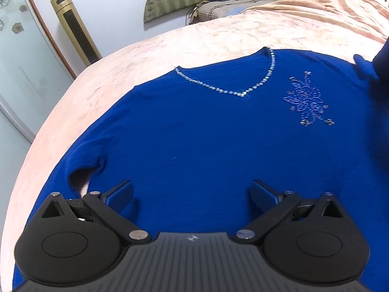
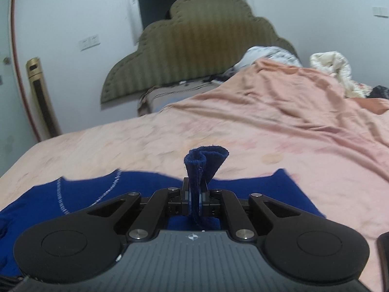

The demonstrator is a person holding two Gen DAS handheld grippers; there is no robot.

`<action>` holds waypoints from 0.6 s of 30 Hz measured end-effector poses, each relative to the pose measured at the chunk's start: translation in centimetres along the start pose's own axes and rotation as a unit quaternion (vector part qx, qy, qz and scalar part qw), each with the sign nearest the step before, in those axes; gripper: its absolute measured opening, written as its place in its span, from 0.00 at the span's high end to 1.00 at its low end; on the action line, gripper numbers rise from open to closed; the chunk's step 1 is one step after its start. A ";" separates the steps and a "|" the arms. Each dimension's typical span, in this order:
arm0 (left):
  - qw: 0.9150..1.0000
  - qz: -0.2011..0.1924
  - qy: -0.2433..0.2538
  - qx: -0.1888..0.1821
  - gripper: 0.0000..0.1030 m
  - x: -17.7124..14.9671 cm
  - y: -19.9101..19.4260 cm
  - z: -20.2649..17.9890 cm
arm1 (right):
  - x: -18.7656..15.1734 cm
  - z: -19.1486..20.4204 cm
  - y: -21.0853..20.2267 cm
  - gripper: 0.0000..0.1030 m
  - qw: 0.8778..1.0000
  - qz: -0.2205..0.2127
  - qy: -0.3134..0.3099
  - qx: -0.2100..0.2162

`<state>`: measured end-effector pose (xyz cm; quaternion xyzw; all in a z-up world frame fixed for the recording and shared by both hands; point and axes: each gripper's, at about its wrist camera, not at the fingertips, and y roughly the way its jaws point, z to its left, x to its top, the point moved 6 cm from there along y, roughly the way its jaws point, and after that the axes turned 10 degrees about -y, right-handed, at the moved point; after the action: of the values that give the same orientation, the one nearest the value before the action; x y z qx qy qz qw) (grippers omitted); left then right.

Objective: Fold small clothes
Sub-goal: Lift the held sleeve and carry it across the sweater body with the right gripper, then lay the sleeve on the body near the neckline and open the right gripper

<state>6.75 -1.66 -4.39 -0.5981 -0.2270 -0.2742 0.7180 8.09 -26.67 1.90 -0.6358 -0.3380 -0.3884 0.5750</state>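
A royal-blue sweater [image 1: 194, 133] lies flat, front up, on the pink bed. It has a rhinestone V-neckline [image 1: 243, 93] and a sparkly flower motif [image 1: 306, 97]. My left gripper [image 1: 192, 194] is open and empty, hovering low over the sweater's lower body, near the left sleeve's armpit [image 1: 97, 165]. My right gripper [image 2: 194, 196] is shut on a blue sleeve cuff [image 2: 205, 160], which sticks up between the fingers, held above the sweater [image 2: 85, 189]. The lifted sleeve shows at the right edge of the left wrist view [image 1: 381, 65].
The pink bedsheet [image 1: 170, 46] spreads around the sweater, with its edge curving down on the left. A rumpled orange blanket [image 2: 291, 102] and piled clothes [image 2: 333, 68] lie toward the green headboard [image 2: 194, 48]. A gold tower fan [image 1: 75, 29] stands by the wall.
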 end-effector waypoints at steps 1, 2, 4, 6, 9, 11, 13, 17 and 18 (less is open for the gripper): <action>1.000 -0.001 -0.001 0.002 0.00 0.0 0.1 0.3 | 0.0 0.9 0.1 0.90 1.000 0.003 -0.007 0.003; 1.000 -0.001 -0.002 0.004 0.00 0.0 0.1 0.5 | 0.0 1.8 0.2 0.90 1.000 0.006 -0.015 0.005; 1.000 -0.001 -0.002 0.005 0.00 0.0 0.3 0.9 | 0.1 3.3 0.4 0.90 1.000 0.008 -0.028 0.010; 1.000 -0.002 -0.002 0.006 0.00 0.0 0.4 1.2 | 0.3 4.8 0.5 0.90 0.999 0.010 -0.041 0.018; 1.000 -0.002 -0.004 0.004 0.00 -0.1 0.4 1.6 | 0.5 6.6 1.0 0.89 0.998 0.019 -0.052 0.026; 1.000 -0.001 -0.007 0.003 0.00 -0.1 0.5 2.1 | 0.6 7.8 1.3 0.89 0.997 0.024 -0.060 0.032; 1.000 -0.001 -0.009 0.004 0.00 -0.2 0.6 2.5 | 0.7 9.0 1.6 0.89 0.997 0.027 -0.069 0.036; 1.000 -0.001 -0.014 0.002 0.00 -0.1 0.8 3.0 | 0.9 10.9 2.2 0.89 0.995 0.035 -0.083 0.042; 1.000 -0.002 -0.015 0.000 0.00 -0.1 0.7 3.1 | 0.9 11.4 2.3 0.89 0.995 0.037 -0.085 0.043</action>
<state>7.18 1.52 -4.41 -0.6021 -0.2388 -0.2663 0.7138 11.78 -15.62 1.18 -0.6533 -0.3784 -0.2964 0.5850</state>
